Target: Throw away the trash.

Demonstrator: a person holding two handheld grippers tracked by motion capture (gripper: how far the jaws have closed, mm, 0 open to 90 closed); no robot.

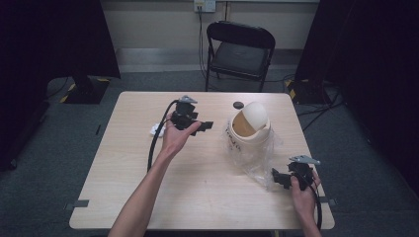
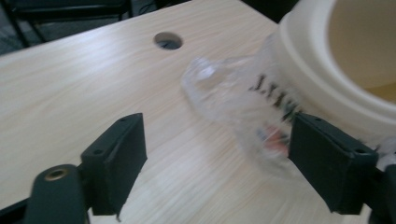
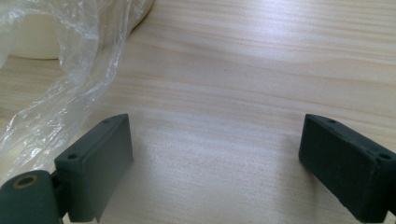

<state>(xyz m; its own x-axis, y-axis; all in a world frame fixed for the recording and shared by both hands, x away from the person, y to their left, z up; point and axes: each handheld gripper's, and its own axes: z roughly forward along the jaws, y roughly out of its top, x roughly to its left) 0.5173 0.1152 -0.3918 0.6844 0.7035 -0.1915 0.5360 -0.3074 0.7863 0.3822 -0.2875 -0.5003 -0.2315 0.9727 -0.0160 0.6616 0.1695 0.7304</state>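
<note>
One cream plastic bin with a domed swing lid (image 1: pixel 250 126) stands right of centre on the pale wooden surface (image 1: pixel 197 187), clear crinkled plastic bag (image 1: pixel 257 158) around it. Left tool (image 1: pixel 206 125) and right tool (image 1: pixel 277 178) flank it, both spread, empty.

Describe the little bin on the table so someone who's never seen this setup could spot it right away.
On the light wooden table, look right of centre, just past a dark round hole. The cream bin stands there with a domed swing lid. Crinkled clear plastic bag hangs around it, which nothing else on the table has.
</note>
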